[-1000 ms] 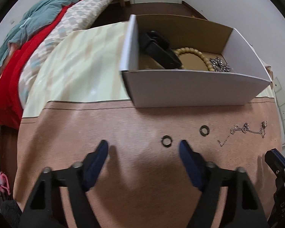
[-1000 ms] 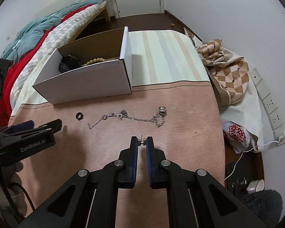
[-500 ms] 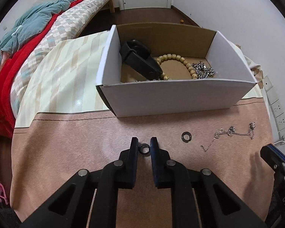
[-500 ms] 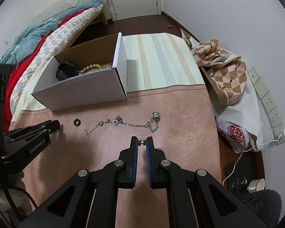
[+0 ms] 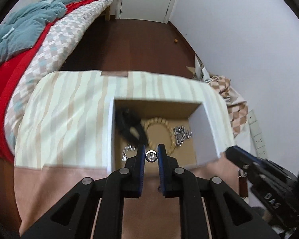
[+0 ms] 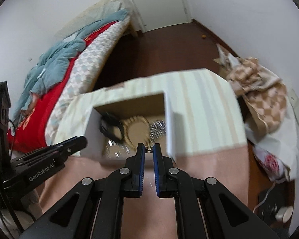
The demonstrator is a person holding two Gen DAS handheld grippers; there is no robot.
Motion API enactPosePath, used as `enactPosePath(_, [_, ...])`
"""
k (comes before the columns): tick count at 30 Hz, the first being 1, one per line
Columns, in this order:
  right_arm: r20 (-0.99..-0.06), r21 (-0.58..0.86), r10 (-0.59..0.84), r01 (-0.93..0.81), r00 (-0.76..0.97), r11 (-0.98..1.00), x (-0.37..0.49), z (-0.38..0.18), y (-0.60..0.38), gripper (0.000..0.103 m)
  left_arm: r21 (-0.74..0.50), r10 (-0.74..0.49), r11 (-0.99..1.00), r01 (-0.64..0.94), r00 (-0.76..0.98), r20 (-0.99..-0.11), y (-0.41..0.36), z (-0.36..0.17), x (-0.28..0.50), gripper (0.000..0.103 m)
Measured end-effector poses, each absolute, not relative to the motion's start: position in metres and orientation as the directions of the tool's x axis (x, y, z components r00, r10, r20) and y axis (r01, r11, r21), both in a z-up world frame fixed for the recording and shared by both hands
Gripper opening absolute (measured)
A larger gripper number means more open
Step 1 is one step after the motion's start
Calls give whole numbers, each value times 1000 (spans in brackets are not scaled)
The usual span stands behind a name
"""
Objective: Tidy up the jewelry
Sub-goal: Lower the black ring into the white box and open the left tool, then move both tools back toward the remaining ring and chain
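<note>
Left gripper [image 5: 151,149]: blue-padded fingers nearly closed, pinching a small silver ring [image 5: 151,156] between the tips, held above the near edge of the box.
Right gripper [image 6: 149,148]: fingers nearly together, gripping a tiny metal earring [image 6: 149,149] at the tips, also over the box's near side.
Box [image 5: 206,127]: open white cardboard box with a brown inside, on a striped cloth [image 5: 69,119] at the far part of the table.
Inside the box: a black watch [image 5: 129,127] on the left, a beige bead bracelet [image 5: 159,121] in the middle, a blurred silver chain [image 5: 181,135] to the right.
Near surface: pink cloth [image 5: 59,179] under both grippers.
Left of scene: bed with red blanket [image 6: 51,91].
</note>
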State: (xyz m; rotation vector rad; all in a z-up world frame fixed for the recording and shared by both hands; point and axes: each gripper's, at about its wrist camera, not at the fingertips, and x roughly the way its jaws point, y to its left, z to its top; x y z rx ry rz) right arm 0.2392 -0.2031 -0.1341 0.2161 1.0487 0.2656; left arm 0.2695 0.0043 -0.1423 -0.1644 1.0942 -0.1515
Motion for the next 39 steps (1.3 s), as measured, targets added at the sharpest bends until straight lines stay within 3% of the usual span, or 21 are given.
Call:
enactPosePath(11, [-875, 325, 364, -168, 320, 930, 323, -159, -192, 10, -287, -267, 958, 0, 363, -893, 1, -149, 329, 13])
enactPosePath(12, [-876, 322, 360, -168, 321, 932, 324, -159, -193, 20, -278, -256, 961, -7, 367, -894, 2, -147, 331, 17])
enactPosePath(13, [-874, 323, 361, -167, 325, 932, 324, -158, -194, 27, -269, -247, 963, -6, 377, -893, 3, -145, 332, 31])
enactPosePath(14, [-870, 327, 364, -164, 332, 931, 323, -156, -196, 43, -257, -234, 966, -7, 391, -890, 4, -142, 332, 56])
enactPosePath(15, [-867, 332, 368, -161, 336, 930, 323, -155, -199, 51, -246, -220, 969, -11, 408, -886, 6, -139, 330, 66])
enactPosePath(16, [-866, 330, 364, -155, 344, 931, 321, -153, -201, 51, -237, -210, 971, -13, 424, -881, 8, -137, 328, 72])
enactPosePath(21, [-864, 300, 328, -132, 383, 945, 304, -147, -209, 51, -156, -125, 987, -32, 451, -884, 15, -135, 315, 75])
enactPosePath(23, [-868, 263, 290, -123, 403, 957, 293, -143, -211, 51, -121, -88, 992, -42, 459, -884, 18, -136, 304, 91])
enactPosePath(25, [-871, 209, 238, -114, 430, 971, 280, -139, -211, 52, -80, -48, 996, -49, 466, -884, 20, -138, 293, 100])
enactPosePath(28, [-883, 126, 157, -99, 442, 987, 266, -137, -206, 72, -26, 5, 998, -61, 470, -883, 21, -141, 277, 101])
enactPosePath(30, [-886, 67, 102, -92, 453, 993, 256, -135, -203, 94, -6, 26, 998, -66, 478, -878, 22, -141, 266, 102])
enactPosePath(32, [-884, 27, 64, -86, 463, 996, 247, -133, -200, 101, 20, 54, 997, -76, 483, -874, 22, -141, 255, 102])
enactPosePath(39, [-859, -34, 3, -63, 513, 997, 217, -110, -194, 103, 58, 96, 994, -90, 509, -855, 24, -129, 225, 102])
